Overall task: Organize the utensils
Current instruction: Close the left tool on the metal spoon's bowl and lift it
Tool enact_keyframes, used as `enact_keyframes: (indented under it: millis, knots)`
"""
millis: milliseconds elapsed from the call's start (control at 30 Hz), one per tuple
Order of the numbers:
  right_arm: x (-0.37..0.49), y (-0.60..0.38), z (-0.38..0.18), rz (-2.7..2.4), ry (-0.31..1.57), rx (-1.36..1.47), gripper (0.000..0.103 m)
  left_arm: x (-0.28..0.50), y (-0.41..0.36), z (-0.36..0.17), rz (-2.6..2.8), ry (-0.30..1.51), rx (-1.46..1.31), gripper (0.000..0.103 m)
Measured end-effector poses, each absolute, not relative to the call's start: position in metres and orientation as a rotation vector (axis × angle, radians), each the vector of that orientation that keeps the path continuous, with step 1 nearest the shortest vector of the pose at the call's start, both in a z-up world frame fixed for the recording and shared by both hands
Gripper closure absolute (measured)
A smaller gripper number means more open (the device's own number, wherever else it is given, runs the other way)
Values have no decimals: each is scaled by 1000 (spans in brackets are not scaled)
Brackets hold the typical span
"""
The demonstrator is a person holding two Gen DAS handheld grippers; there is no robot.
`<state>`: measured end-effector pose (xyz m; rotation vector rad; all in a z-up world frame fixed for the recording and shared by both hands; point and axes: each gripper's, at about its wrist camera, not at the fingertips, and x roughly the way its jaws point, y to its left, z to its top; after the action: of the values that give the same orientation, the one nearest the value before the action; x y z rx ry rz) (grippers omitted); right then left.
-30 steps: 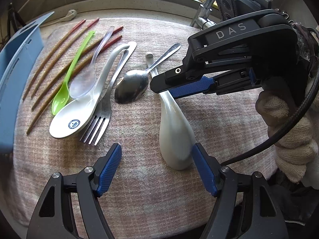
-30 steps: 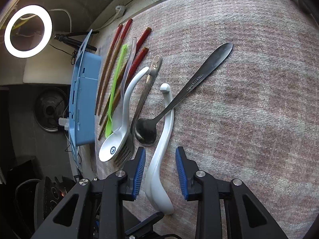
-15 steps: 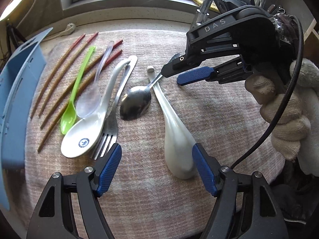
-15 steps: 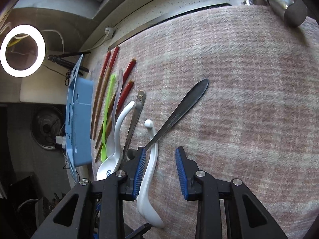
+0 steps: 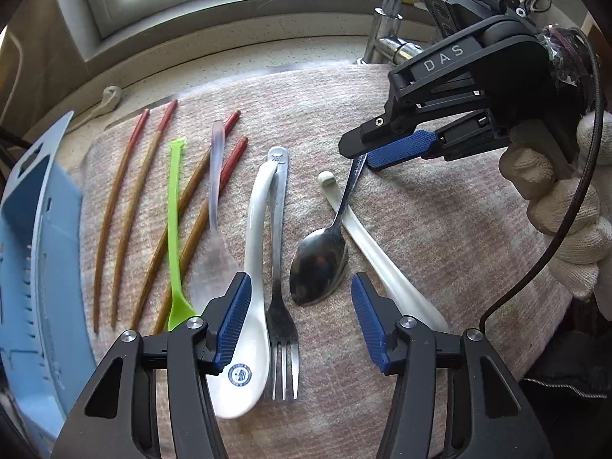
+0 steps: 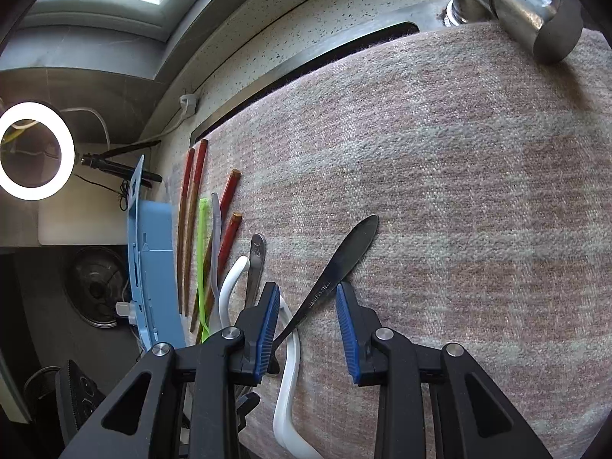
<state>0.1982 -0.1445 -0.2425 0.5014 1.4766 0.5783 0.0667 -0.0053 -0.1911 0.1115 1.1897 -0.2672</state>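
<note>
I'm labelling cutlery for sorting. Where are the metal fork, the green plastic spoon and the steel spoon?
metal fork [image 5: 282,329], left wrist view, neck above the tines.
green plastic spoon [image 5: 174,222], left wrist view, middle of handle.
steel spoon [image 5: 319,267], left wrist view, bowl.

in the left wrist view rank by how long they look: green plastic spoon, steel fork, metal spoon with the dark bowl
1. Steel fork, longest.
2. Green plastic spoon, somewhat shorter.
3. Metal spoon with the dark bowl, shortest, though its handle tip is hidden under the right gripper.
</note>
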Motion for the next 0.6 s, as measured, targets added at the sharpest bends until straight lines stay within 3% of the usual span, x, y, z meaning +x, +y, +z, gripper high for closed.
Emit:
enact_keyframes:
  millis: [100, 600]
  knots:
    - [198, -147, -242, 569, 1471, 513, 75, 73, -16, -193, -331, 1198, 180, 58]
    - [189, -141, -242, 546, 1466, 531, 75, 100, -30, -205, -432, 1235, 272, 59]
